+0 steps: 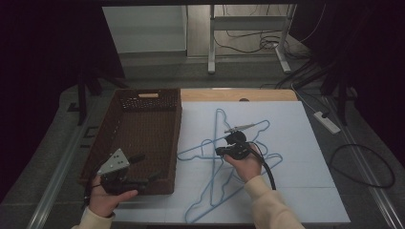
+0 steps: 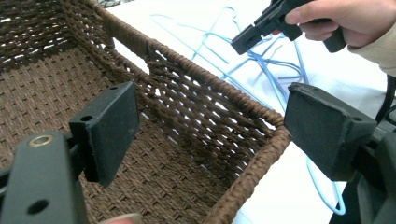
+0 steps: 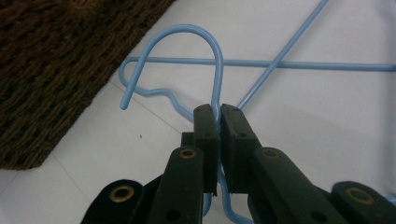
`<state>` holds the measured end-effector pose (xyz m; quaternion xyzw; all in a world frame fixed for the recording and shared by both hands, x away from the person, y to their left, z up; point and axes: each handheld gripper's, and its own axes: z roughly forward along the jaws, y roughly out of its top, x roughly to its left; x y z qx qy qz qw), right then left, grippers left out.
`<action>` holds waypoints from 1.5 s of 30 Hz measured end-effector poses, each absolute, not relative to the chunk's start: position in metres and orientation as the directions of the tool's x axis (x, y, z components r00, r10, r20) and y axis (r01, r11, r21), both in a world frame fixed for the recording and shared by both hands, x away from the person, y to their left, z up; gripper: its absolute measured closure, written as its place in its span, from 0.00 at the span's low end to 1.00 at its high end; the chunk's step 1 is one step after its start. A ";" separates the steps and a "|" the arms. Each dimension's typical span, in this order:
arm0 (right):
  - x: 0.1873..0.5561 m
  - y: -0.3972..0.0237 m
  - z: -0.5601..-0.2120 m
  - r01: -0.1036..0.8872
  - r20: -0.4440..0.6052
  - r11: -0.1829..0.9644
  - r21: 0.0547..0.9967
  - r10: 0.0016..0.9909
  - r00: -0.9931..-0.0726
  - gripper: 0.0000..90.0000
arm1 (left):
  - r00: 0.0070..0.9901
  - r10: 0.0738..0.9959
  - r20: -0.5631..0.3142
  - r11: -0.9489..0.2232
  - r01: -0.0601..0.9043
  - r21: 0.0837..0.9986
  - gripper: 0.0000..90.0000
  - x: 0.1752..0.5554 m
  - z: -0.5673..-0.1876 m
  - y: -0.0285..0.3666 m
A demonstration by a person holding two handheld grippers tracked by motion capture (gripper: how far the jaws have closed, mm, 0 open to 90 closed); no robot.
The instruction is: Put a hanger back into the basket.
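At the left I see my left gripper (image 1: 138,168) with jaws wide apart above the brown woven basket (image 1: 102,138), grasping nothing. To the right, my right gripper (image 3: 218,112) clamps the neck of a blue wire hanger (image 3: 205,35), which seems slightly lifted off the white table (image 1: 315,157).

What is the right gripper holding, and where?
The right gripper pinches a blue hanger at the neck just below its hook.

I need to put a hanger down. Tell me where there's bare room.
The brown basket has a bare floor. The white board is free right of the blue hangers and along its far edge. The middle is crowded with hangers.
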<state>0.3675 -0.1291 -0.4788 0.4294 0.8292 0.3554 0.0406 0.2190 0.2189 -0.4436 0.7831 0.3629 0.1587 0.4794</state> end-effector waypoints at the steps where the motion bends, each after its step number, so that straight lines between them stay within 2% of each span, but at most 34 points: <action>1: 0.366 -0.131 -0.478 0.677 0.236 0.378 0.632 0.737 -0.633 0.95 | 0.687 0.720 -0.099 -0.278 0.416 0.866 0.21 0.219 -0.443 0.217; 13: 0.354 -0.151 -0.469 0.646 0.255 0.323 0.692 0.727 -0.637 0.95 | 0.710 0.698 -0.088 -0.309 0.410 0.858 0.21 0.217 -0.434 0.199; 29: 0.342 -0.172 -0.462 0.608 0.288 0.250 0.753 0.707 -0.647 0.95 | 0.771 0.620 -0.145 -0.359 0.442 0.822 0.23 0.235 -0.425 0.150; 45: 0.335 -0.177 -0.458 0.581 0.280 0.237 0.779 0.697 -0.660 0.95 | 0.818 0.544 -0.188 -0.467 0.481 0.741 0.29 0.253 -0.449 0.076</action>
